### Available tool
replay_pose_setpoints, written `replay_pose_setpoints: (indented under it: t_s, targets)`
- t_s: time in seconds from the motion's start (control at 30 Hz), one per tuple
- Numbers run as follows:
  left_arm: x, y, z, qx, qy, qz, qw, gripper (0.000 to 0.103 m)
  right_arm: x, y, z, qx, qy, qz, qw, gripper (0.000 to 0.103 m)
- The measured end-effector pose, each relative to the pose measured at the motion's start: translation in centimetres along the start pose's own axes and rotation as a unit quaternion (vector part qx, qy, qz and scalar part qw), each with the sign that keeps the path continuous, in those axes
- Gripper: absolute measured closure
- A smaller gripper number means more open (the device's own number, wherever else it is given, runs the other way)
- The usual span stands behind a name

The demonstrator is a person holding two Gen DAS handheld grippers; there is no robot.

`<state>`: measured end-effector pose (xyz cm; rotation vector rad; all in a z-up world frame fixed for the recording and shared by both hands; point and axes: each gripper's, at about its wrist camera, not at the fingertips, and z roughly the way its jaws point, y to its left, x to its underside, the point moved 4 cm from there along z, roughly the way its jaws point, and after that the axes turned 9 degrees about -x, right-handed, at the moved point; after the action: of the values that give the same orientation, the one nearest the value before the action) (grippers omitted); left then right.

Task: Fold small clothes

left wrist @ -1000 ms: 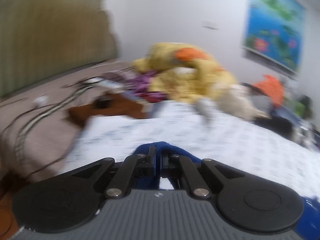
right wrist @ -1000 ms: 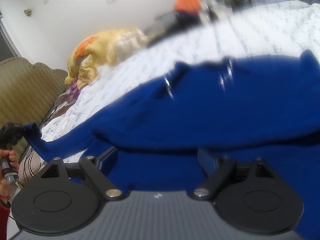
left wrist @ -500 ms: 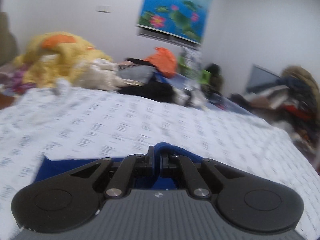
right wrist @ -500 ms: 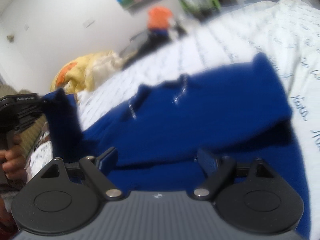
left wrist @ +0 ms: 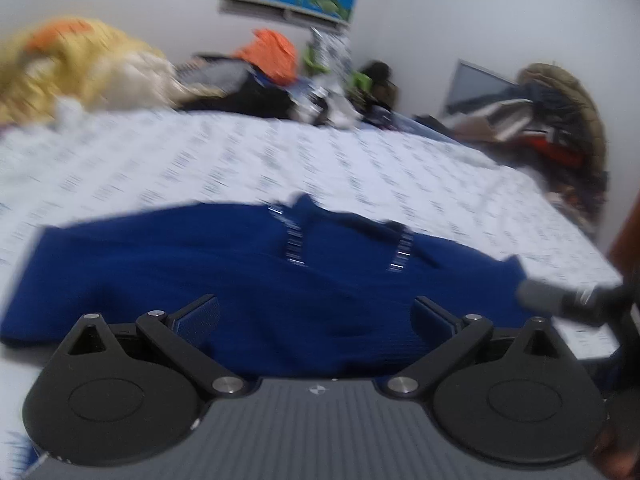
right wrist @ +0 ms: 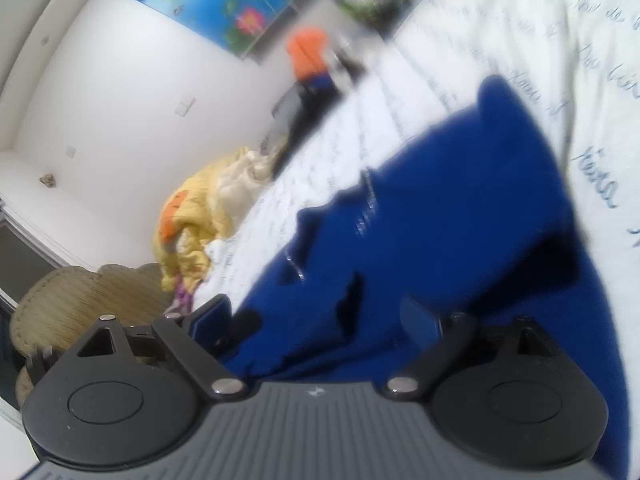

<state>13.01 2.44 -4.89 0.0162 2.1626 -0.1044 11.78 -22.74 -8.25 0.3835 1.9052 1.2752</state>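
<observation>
Dark blue knit garment [left wrist: 248,276] lies part-folded on the white printed bed sheet [left wrist: 200,160]. Left hand-held gripper [left wrist: 316,316] w/ jaws opening, nothing pinched; right hand-held gripper [right wrist: 316,320] opening too, cloth below, ungripped. Next prob: regrip an edge, fold again. Blur hides garment's type & edges.

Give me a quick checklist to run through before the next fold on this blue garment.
1. Left claw free of cloth: ok, jaws opening, pads apart and pinching nothing.
2. Right claw free of cloth: ok, jaws opening, nothing pinched.
3. Blue garment resting on the bed sheet: ok.
4. Garment lying smooth: not ok, ridges and a raised flap show.
5. Edges lined up: cannot tell, both views are blurred.
</observation>
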Motion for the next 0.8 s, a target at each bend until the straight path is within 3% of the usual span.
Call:
replay_pose_setpoints:
  t_s: [0.17, 0.3, 0.43, 0.47, 0.53, 0.57, 0.6, 0.7, 0.8]
  targets:
    - [0.9, 2.0, -1.5, -0.073, -0.039, 0.021, 0.9963, 0.001, 0.3, -0.5, 1.8, -0.052, 0.016, 0.063, 0.996, 0.010]
    - [2.5, 1.5, -1.4, -0.102, -0.056, 0.058, 0.9916, 0.001, 0.3, -0.7, 3.6, -0.015, 0.010, 0.041, 0.999, 0.012]
    - [3.7, 0.7, -0.5, -0.109, -0.045, 0.083, 0.9896, 0.000, 0.9, 0.9, 5.4, 0.005, 0.046, -0.020, 0.999, 0.012]
    - [3.6, 0.8, -0.5, -0.109, -0.046, 0.081, 0.9897, 0.000, 1.1, 1.3, 6.0, 0.018, 0.054, -0.043, 0.997, 0.018]
    - [3.7, 1.0, -0.2, -0.104, -0.040, 0.078, 0.9907, 0.000, 1.6, 1.7, 7.0, 0.062, 0.064, -0.081, 0.993, 0.043]
    - [3.9, 1.2, -0.1, -0.103, -0.032, 0.074, 0.9915, 0.000, 1.7, 1.5, 7.4, 0.079, 0.068, -0.090, 0.990, 0.070]
    - [3.9, 1.5, 0.2, -0.105, -0.022, 0.068, 0.9919, 0.000, 1.7, 1.1, 7.6, 0.086, 0.071, -0.089, 0.990, 0.086]
    - [4.0, 2.7, 0.6, -0.105, -0.006, 0.037, 0.9937, 0.000, 1.1, 0.4, 7.1, 0.092, 0.061, -0.092, 0.990, 0.096]
    - [4.0, 3.6, 0.5, -0.103, 0.001, 0.011, 0.9946, 0.000, 0.0, 1.6, 5.2, 0.132, 0.029, -0.165, 0.977, 0.097]
